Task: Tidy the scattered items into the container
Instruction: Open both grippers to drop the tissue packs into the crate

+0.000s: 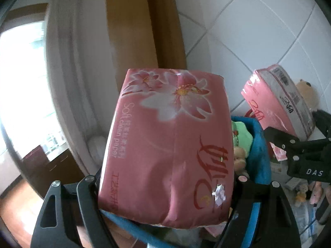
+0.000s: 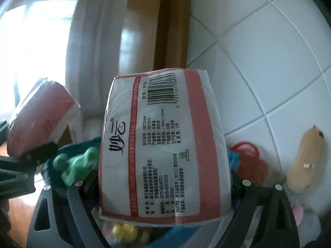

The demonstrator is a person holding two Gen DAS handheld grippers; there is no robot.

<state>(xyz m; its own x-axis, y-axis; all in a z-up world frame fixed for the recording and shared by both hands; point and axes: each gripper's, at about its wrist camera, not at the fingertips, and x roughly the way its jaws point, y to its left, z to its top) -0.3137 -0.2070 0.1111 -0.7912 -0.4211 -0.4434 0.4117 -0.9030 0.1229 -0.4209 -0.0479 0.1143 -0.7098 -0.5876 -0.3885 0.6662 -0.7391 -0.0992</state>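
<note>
A pink tissue pack (image 1: 165,144) with a flower print fills the left wrist view, and my left gripper (image 1: 165,183) is shut on its two sides. A second tissue pack (image 2: 165,148), its white barcode label facing the camera, is held the same way in my right gripper (image 2: 163,184). Both packs hang above a blue container (image 1: 258,146) that has soft toys inside. Each view also shows the other hand's pack: the right one (image 1: 277,101) and the left one (image 2: 41,115).
A green plush toy (image 2: 76,165) lies in the blue container, with yellow balls (image 2: 124,231) below my right pack. A red ring toy (image 2: 250,157) and a tan plush (image 2: 304,161) sit against the white tiled wall (image 2: 269,62). A wooden door frame (image 1: 144,20) and a curtain stand behind.
</note>
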